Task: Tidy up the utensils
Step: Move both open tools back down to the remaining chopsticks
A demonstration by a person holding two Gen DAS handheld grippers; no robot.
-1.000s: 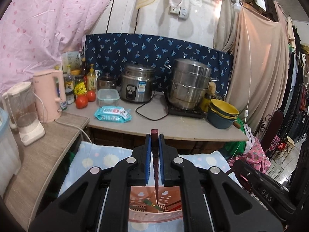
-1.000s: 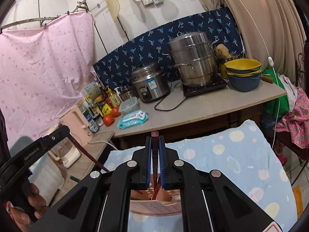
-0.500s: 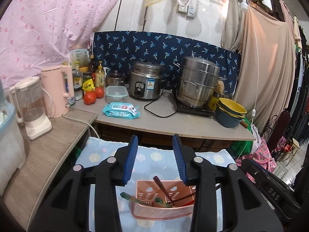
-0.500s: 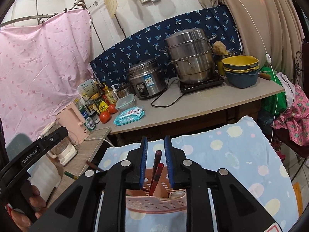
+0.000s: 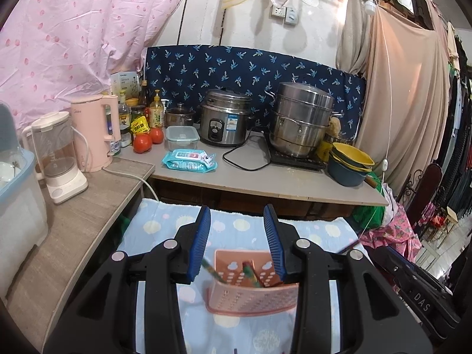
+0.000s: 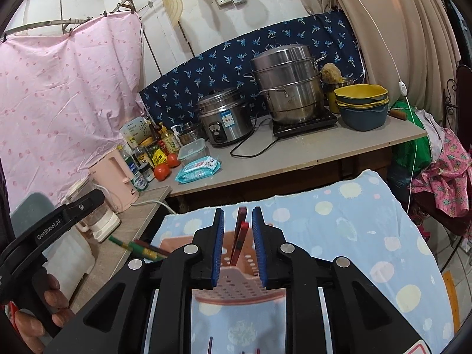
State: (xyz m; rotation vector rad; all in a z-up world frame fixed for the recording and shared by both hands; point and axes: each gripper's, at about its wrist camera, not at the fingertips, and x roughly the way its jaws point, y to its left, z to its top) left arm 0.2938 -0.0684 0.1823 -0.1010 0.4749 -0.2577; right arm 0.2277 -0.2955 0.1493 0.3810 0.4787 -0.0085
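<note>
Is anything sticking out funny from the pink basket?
Yes. In the pink utensil basket, the dark red chopsticks stand fairly upright, but the green-handled chopsticks lean far out over its left rim, nearly flat. Both grippers are open.

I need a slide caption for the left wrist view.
Open left gripper above the pink utensil basket on the dotted blue cloth.

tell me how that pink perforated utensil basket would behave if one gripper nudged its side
The pink basket looks like thin perforated plastic, so probably light and a little flexible. It rests on the soft spotted cloth, so it may drag or rock rather than slide. The red chopsticks stand tall and lean in it, so a push would likely shift them, perhaps tipping it.
</note>
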